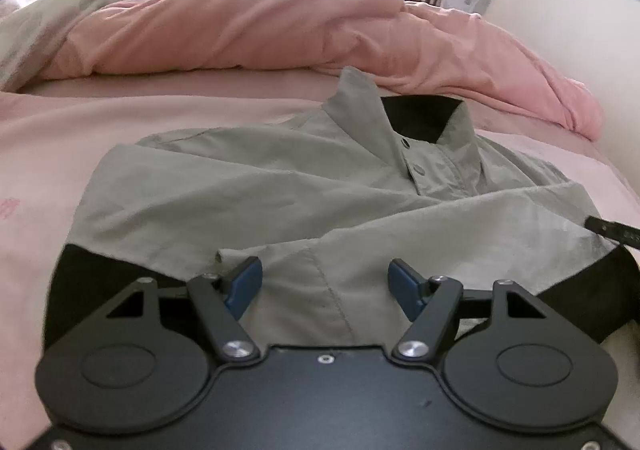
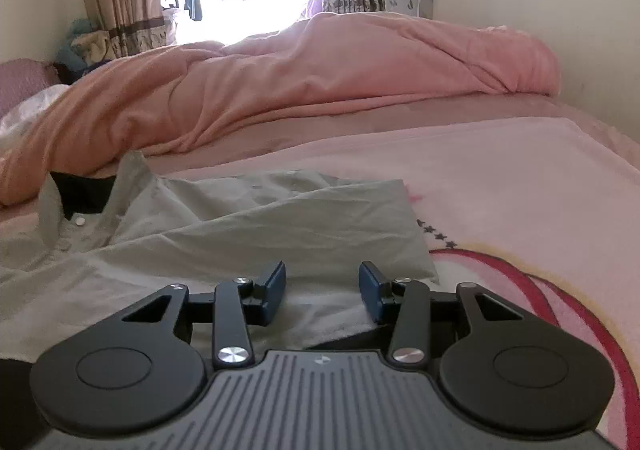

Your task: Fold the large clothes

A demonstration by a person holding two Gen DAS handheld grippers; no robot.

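Observation:
A grey-green polo shirt (image 1: 280, 186) lies on the pink bed with its sides folded in, its black-lined collar (image 1: 420, 114) pointing toward the far side. My left gripper (image 1: 326, 270) hovers open over the shirt's near part, where a seam runs between the blue pads, and neither pad presses the cloth. In the right wrist view the shirt (image 2: 240, 226) fills the left and middle, with the collar (image 2: 80, 190) at far left. My right gripper (image 2: 322, 274) stands open above the shirt's near right corner and holds nothing.
A bunched pink quilt (image 1: 260, 22) lies across the far side of the bed. A pink blanket with a red pattern (image 2: 520, 190) spreads to the right of the shirt. A wall (image 1: 560, 30) runs along the right. A black bar (image 1: 612, 232) pokes in at the right edge.

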